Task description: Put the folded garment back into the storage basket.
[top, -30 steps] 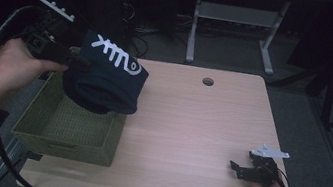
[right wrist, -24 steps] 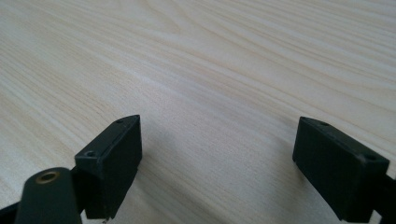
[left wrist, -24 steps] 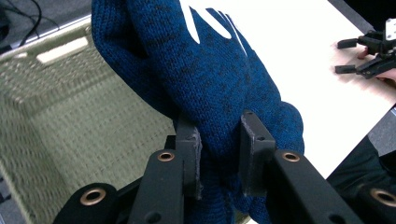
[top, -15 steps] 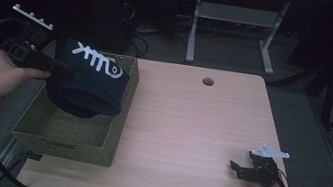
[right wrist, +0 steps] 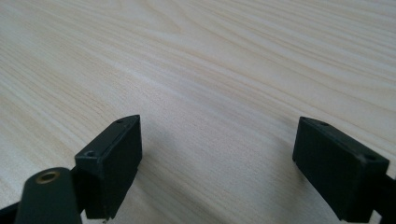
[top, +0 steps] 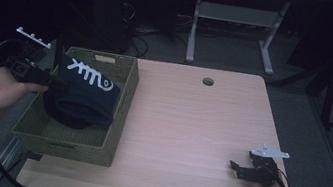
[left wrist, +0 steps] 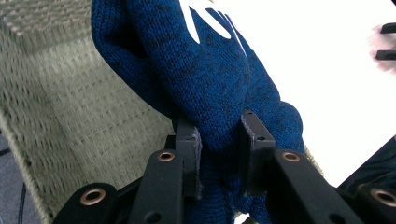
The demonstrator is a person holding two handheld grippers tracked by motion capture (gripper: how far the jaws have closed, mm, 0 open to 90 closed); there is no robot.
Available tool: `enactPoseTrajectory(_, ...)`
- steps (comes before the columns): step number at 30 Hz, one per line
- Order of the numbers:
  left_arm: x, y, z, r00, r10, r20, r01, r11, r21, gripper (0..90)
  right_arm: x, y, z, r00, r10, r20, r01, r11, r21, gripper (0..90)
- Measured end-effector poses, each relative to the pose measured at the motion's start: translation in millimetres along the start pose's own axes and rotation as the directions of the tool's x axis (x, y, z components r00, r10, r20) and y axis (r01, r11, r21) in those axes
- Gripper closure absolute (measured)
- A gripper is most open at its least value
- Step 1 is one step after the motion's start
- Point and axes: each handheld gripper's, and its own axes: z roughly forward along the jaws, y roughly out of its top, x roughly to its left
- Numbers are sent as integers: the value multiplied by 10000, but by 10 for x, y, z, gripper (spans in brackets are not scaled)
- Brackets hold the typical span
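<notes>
basket [top: 119, 116] sits at the left end of the table [top: 189, 127], woven and olive, and that's where i have my left gripper [top: 57, 83] working. its jaws are clamped on a fold of the dark blue knit garment [top: 83, 98], the one with the white fishbone print; in the left gripper view the pads pinch a bunched ridge of the wool [left wrist: 219, 93] with the basket wall [left wrist: 70, 116] behind it. i hold it by a gathered fold, i judge, so the rest hangs as one bundle instead of spreading. from the high view most of the garment lies inside the basket, humped toward the near left corner, with the gripper reaching in over the left rim. whether the cloth rests fully on the bottom i can't tell.

middle of the table is bare wood, with a small round hole [top: 208, 81] near the far edge.

over at the right, my right gripper [top: 238, 169] rests low near the front edge, jaws spread wide with nothing between them; the right gripper view shows just wood grain [right wrist: 215, 93] past the pads. i judge it is parked there to stay out of the way while the left does the placing.
</notes>
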Motion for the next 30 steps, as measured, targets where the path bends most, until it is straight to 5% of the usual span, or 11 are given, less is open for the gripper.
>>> enactPoseTrajectory(10, 88, -126, 115, 9999, -40, -155, 44, 9995, 298, 727, -1, 0, 0, 10000, -6, 4, 6, 10000, -3, 154)
enactPoseTrajectory(22, 26, -96, 332, 9978, -116, 651, 97, 9995, 304, 726, -1, 0, 0, 10000, -10, 8, 10, 10000, -10, 155)
enactPoseTrajectory(30, 201, -106, 564, 9948, -292, 973, 245, 9985, 494, 725, -2, 0, 0, 10000, -14, 8, 14, 10000, -7, 155)
